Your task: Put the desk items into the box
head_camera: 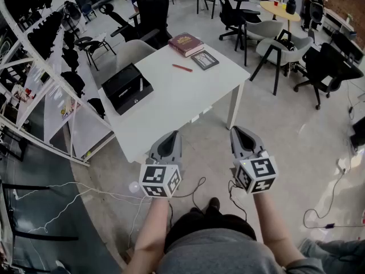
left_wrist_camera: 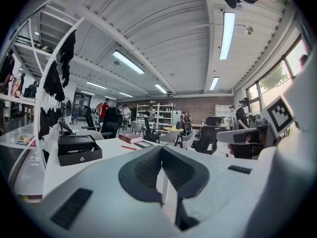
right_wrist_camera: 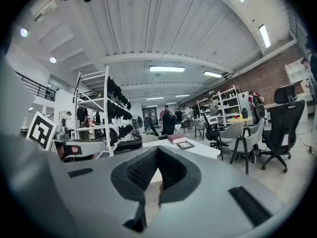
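A white table (head_camera: 171,104) carries an open black box (head_camera: 126,88) at its left. At the far end lie a dark red book (head_camera: 186,43), a red pen (head_camera: 182,68) and a flat dark framed item (head_camera: 205,60). My left gripper (head_camera: 175,133) is held at the table's near edge, shut and empty. My right gripper (head_camera: 235,129) hovers over the floor beside the table's near right corner, also shut and empty. The left gripper view shows the box (left_wrist_camera: 78,150), book (left_wrist_camera: 130,139) and pen (left_wrist_camera: 128,148) beyond the left gripper (left_wrist_camera: 161,150). The right gripper view shows the book (right_wrist_camera: 176,138) beyond the right gripper (right_wrist_camera: 157,150).
A white rack (head_camera: 51,67) hung with black items stands along the table's left. Office chairs (head_camera: 274,44) and a round yellow table (head_camera: 279,8) stand to the right and behind. Cables (head_camera: 85,198) trail on the floor near my feet. People stand far off.
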The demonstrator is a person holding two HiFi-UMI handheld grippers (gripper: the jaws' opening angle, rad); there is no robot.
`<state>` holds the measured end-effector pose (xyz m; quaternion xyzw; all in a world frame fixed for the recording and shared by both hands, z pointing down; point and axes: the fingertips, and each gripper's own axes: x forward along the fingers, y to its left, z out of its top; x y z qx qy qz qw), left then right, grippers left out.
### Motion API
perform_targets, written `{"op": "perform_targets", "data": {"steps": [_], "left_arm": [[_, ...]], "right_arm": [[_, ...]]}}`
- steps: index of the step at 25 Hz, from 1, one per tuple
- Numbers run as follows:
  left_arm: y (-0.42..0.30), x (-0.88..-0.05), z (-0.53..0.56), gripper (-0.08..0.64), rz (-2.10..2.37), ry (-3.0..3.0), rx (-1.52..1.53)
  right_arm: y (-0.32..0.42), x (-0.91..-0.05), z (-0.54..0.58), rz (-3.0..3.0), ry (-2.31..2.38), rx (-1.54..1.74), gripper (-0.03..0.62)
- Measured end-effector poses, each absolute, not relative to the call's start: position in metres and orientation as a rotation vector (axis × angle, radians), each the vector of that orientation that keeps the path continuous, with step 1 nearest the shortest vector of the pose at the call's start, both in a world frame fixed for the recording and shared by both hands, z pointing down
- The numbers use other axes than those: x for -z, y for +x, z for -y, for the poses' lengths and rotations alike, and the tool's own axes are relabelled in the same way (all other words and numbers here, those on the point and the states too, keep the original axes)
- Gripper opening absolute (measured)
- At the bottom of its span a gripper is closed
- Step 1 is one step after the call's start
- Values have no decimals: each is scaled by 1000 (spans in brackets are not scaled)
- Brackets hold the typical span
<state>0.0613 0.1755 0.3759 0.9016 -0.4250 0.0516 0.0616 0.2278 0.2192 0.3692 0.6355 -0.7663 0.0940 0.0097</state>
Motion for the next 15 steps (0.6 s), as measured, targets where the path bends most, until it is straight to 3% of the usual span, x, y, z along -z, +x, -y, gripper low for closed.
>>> {"op": "perform_targets", "data": {"steps": [15], "left_arm": [[71,-375,-166,6,1306,2714,-165]], "right_arm": [[254,-371,-221,2445,1957,-304,5]]}}
